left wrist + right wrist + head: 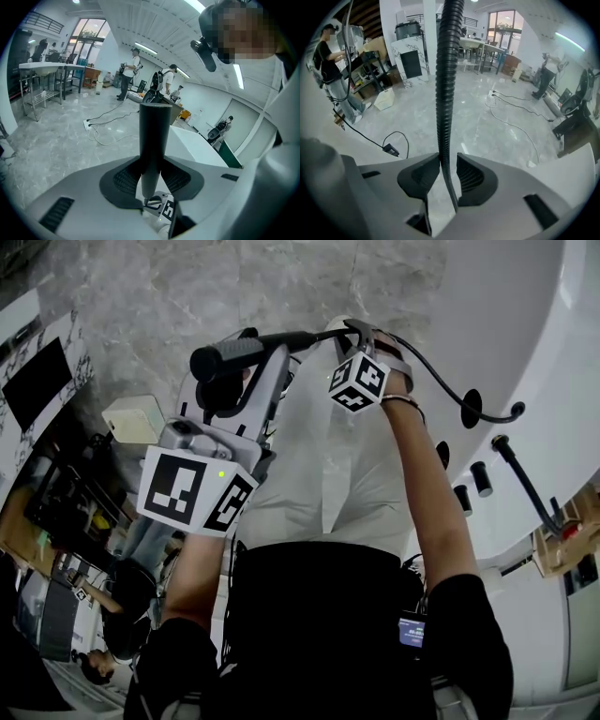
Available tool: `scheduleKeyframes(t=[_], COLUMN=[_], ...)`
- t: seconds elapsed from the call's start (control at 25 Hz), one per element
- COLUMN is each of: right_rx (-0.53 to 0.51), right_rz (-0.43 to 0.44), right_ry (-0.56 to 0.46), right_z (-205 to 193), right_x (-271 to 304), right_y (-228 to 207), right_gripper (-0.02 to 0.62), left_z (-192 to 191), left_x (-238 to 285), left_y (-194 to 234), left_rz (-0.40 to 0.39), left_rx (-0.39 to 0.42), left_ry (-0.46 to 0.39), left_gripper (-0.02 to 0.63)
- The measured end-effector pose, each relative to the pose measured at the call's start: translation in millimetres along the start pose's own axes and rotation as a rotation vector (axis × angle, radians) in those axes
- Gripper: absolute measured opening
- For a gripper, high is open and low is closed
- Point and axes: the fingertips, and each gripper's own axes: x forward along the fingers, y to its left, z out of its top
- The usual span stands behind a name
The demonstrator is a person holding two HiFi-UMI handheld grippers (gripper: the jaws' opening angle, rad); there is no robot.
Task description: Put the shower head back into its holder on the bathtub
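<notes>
The black shower head (239, 354) is held level in front of my chest, left of the white bathtub (548, 352). My left gripper (228, 379) is shut on its thick handle (154, 140), both pads pressing its sides. The ribbed black hose (441, 381) runs from the handle's right end down to the tub rim. My right gripper (362, 334) points steeply down over that end. In the right gripper view the hose (446, 93) passes between the jaws of the right gripper (447, 176), against the left pad, with a sliver of gap at the right pad (471, 176). Several black fittings (480, 477) stand on the rim; I cannot tell which is the holder.
A black spout pipe (525, 479) rises from the tub rim. A white box (131, 418) lies on the marble floor at left. Cables and a power strip (86, 123) lie on the floor, and people stand by tables (44, 70) farther off.
</notes>
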Motion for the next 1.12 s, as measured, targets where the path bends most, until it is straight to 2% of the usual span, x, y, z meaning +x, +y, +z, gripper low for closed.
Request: scheduleKeyframes(t=[0.16, 0.56, 1.12], right_rx=[0.01, 0.041, 0.189], right_rz=[-0.019, -0.022, -0.139], right_ry=[0.003, 0.011, -0.036], right_z=[0.6, -5.3, -13.8], right_x=[-2.6, -21.0, -132.7], right_y=[-6.1, -15.5, -62.1], right_gripper=[0.071, 0.067, 0.066], left_z=[1.8, 8.6, 67.6], left_x=[-1.1, -4.5, -25.3], left_y=[0.8, 4.7, -53.9], left_rz=[0.001, 0.003, -0.081], left_rx=[-0.003, -0.01, 0.042], left_ry=[-0.008, -0.02, -0.107], left_gripper=[0.144, 0.144, 0.144])
